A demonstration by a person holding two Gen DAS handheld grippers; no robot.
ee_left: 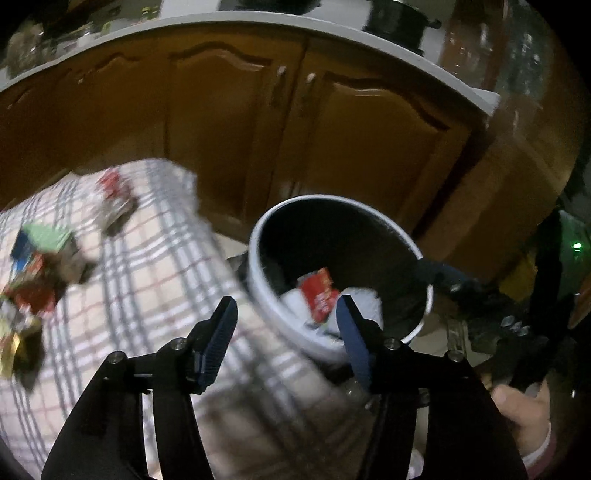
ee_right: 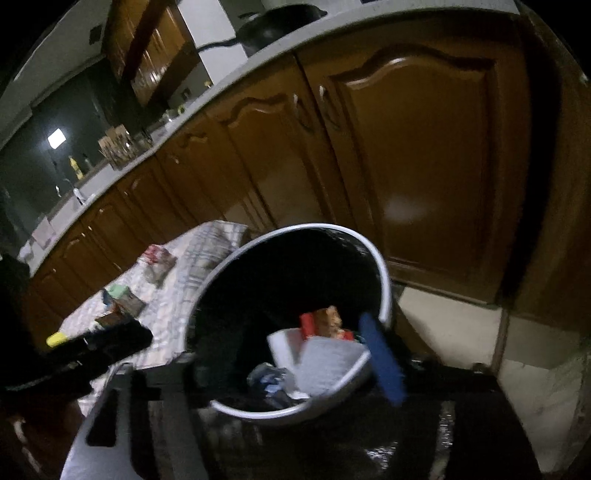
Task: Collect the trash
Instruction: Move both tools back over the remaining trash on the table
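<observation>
A white bin point(ee_left: 258, 288) with a dark inside stands beside the checked tablecloth; it holds a red wrapper point(ee_left: 318, 291) and white scraps. My left gripper point(ee_left: 286, 314) is open and empty, hovering over the bin's near rim. In the right wrist view my right gripper point(ee_right: 295, 354) is shut on the bin's rim point(ee_right: 364, 365), with one blue finger point(ee_right: 380, 358) outside the wall. The bin there holds a red wrapper point(ee_right: 308, 323), a white piece point(ee_right: 284, 345) and crumpled scraps. Several wrappers point(ee_left: 40, 258) lie on the tablecloth point(ee_left: 155, 266).
Brown cabinet doors point(ee_left: 229, 122) under a white counter point(ee_left: 258, 22) stand close behind the bin. Tiled floor point(ee_right: 450, 332) lies right of the bin. A red and silver packet point(ee_left: 114, 199) lies near the table's far edge. The left gripper's body point(ee_right: 96, 343) shows at left.
</observation>
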